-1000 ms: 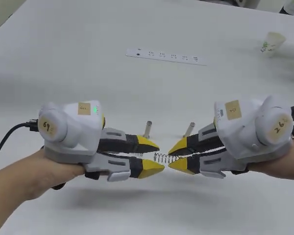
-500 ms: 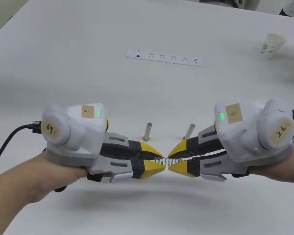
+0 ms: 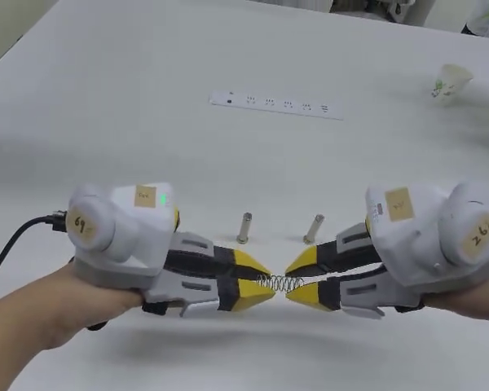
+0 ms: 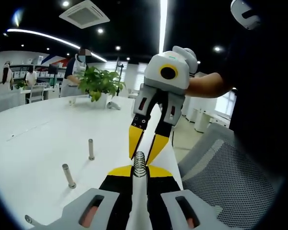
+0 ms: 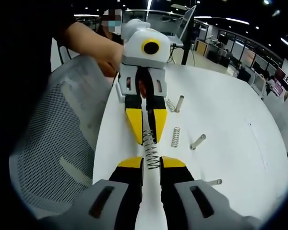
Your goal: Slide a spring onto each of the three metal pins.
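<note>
Spring (image 3: 280,283): we see it spanning both tips.
Left gripper (image 3: 270,283): closed on one end.
Right gripper (image 3: 288,283): pinching the other end.

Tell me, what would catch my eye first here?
A small spring spans the gap between the yellow tips of the left hand-held gripper and the right hand-held gripper, low in the head view. Just behind them, two metal pins stand bare on the white table.
</note>
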{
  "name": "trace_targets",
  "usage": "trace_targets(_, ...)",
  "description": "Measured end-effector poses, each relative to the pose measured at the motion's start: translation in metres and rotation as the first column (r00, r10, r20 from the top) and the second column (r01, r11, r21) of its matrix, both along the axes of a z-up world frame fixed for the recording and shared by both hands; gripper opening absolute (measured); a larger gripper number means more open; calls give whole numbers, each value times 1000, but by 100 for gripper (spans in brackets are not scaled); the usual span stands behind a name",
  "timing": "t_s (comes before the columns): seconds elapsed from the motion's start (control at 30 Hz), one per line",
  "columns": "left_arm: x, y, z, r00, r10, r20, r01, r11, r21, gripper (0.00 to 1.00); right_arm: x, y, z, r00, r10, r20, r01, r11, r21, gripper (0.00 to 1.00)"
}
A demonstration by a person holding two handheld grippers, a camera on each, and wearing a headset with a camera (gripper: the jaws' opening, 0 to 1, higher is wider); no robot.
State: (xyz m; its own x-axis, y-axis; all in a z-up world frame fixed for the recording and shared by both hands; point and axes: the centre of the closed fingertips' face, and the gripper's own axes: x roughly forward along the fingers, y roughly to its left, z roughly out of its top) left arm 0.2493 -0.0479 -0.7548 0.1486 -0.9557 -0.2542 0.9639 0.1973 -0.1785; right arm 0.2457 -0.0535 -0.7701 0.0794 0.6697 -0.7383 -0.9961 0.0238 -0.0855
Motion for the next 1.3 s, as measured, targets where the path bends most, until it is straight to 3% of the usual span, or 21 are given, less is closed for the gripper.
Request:
trace_targets(0.3,-1,1,5,1000,-7,-3,7,1000,-11,2,1,-8,-5,1000,-18,-10,18,1000,5,12)
trace_targets(0.7,-5,1,5,1000,-18,-9,18,1000,-6,2,1,-10,2,1000,-17,6,17,999,35,7)
trace_targets(1.03,-3,4,0,1000,-16,6,16,1000,21,2,1,-3,27,999,-6,32,4,997,80,7)
trace_targets(1.17,-4,4,-3,1000,-21,11,21,999,36,2,0,8,39,1000,1,31,-5,992,126,5)
trace_targets(1.3,-5,1,-2,1000,-26,14,26,999,28,1,-2,14,42,1000,8,30,-12,990,142,0)
